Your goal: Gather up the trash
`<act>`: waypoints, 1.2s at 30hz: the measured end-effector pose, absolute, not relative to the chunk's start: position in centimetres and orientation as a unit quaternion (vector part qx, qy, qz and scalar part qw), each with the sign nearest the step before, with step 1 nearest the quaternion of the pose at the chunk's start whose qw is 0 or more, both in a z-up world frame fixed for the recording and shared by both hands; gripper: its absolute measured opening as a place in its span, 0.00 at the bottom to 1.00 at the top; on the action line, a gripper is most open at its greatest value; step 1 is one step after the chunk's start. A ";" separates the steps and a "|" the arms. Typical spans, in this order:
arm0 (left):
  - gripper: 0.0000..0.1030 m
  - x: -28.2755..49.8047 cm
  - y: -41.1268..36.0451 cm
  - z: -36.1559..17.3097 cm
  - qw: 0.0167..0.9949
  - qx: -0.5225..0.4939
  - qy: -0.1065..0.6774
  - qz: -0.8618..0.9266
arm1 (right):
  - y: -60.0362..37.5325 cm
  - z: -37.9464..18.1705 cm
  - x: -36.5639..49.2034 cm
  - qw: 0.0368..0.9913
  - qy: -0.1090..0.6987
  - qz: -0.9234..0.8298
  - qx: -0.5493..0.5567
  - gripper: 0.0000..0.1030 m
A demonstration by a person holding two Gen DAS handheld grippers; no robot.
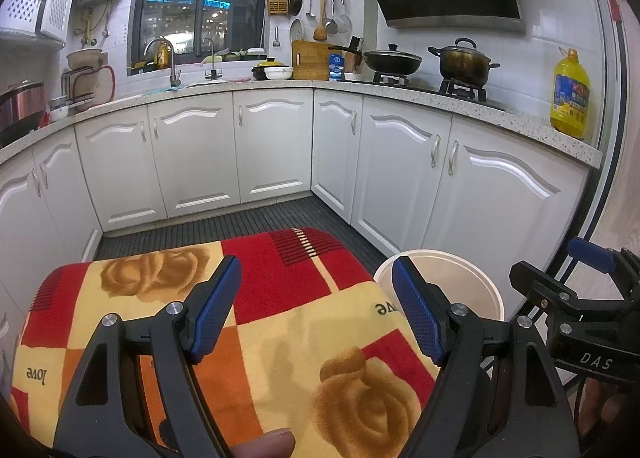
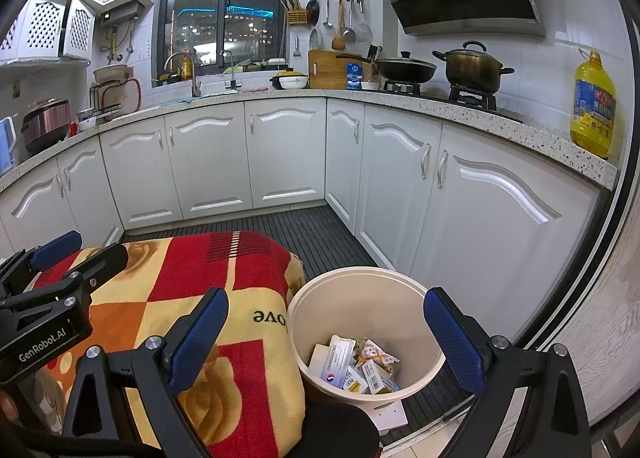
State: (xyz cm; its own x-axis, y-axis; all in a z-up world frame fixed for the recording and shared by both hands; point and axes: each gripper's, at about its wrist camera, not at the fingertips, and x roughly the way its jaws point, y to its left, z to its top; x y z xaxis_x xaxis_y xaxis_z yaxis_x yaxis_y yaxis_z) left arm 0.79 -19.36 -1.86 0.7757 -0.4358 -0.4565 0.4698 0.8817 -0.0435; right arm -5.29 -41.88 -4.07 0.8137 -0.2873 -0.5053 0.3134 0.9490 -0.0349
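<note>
A cream round trash bin (image 2: pixel 404 290) stands on the dark ribbed floor to the right of a blanket-covered stand; its rim also shows in the left wrist view (image 1: pixel 472 270). Inside lie several wrappers and paper packets (image 2: pixel 356 366). My right gripper (image 2: pixel 332 342) is open and empty, held above the bin's left part. My left gripper (image 1: pixel 316 310) is open and empty above the red, yellow and orange rose-patterned blanket (image 1: pixel 280 330). No loose trash shows on the blanket. Each gripper shows at the edge of the other's view.
White kitchen cabinets (image 2: pixel 280 154) wrap around the back and right under a speckled counter (image 2: pixel 460 106). On the counter stand a wok and a pot (image 2: pixel 474 68) on the stove and a yellow oil bottle (image 2: pixel 594 106). A white card (image 2: pixel 390 416) lies by the bin's base.
</note>
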 end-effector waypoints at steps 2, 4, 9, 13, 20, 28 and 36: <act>0.75 0.9 -19.4 -1.9 0.942 0.037 0.233 -0.240 | -41.9 -4.2 -5.3 0.952 0.263 -0.157 0.027 0.94; 0.75 1.0 -19.4 -2.0 0.941 0.037 0.235 -0.242 | -41.9 -4.2 -5.3 0.951 0.263 -0.158 0.027 0.94; 0.75 1.1 -19.3 -2.1 0.940 0.036 0.237 -0.242 | -42.0 -4.2 -5.4 0.951 0.264 -0.157 0.028 0.94; 0.75 1.3 -19.2 -2.2 0.940 0.035 0.241 -0.240 | -42.0 -4.2 -5.3 0.951 0.265 -0.157 0.029 0.94; 0.75 1.3 -19.1 -2.2 0.941 0.034 0.238 -0.237 | -42.0 -4.3 -5.3 0.951 0.263 -0.158 0.030 0.94; 0.75 1.2 -19.1 -2.1 0.943 0.034 0.235 -0.231 | -42.1 -4.5 -5.3 0.951 0.263 -0.158 0.030 0.94; 0.75 1.1 -19.1 -1.9 0.944 0.034 0.233 -0.229 | -42.0 -4.5 -5.3 0.951 0.263 -0.158 0.030 0.94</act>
